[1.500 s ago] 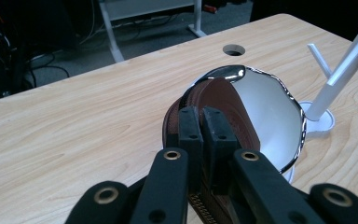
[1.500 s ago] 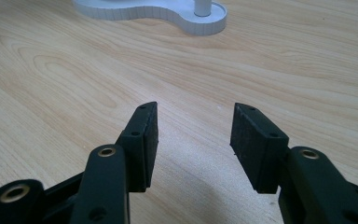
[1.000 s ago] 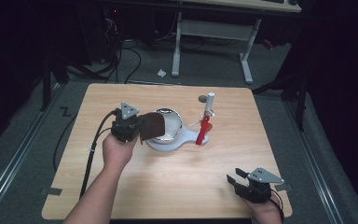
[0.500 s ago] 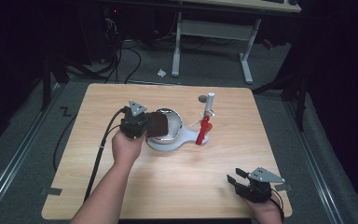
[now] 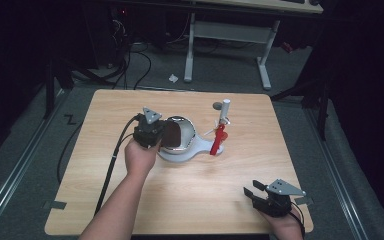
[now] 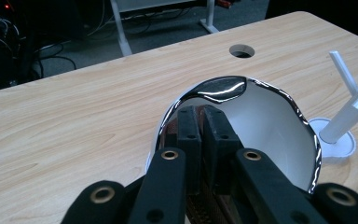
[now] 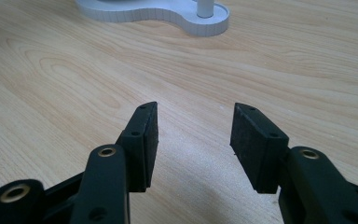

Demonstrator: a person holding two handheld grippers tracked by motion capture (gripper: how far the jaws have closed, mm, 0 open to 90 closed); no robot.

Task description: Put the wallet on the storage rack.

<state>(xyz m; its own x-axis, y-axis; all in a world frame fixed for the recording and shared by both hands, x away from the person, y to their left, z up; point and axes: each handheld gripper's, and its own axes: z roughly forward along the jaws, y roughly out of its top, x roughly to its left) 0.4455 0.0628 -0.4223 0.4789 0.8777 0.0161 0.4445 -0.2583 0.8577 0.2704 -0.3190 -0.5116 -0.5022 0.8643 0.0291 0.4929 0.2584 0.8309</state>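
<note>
Left gripper: jaws nearly together, pinched on a thin brown flat piece; in the left gripper view the two pads stand almost touching with the brown thing showing low between them; tips sit just inside the bowl's rim.
Left hand: wraps the gripper body from below; forearm comes in from the bottom edge, cable trails to the left.
Brown piece: held upright over the left edge of the bowl; what it is, cannot tell.
Bowl: shiny chrome hemisphere, white inside, tilted open toward the left gripper, seated on the white base.
White base: flat, figure-eight shape, mid table.
White post: rises from the small end of the base, right of the bowl; also at.
Red clip: hangs against the post, above the base.
Right gripper: jaws apart, nothing between them, bare wood between the pads; near the table's front right corner, well apart from the base.
Table: light wood; round cable hole at the far side.
</note>
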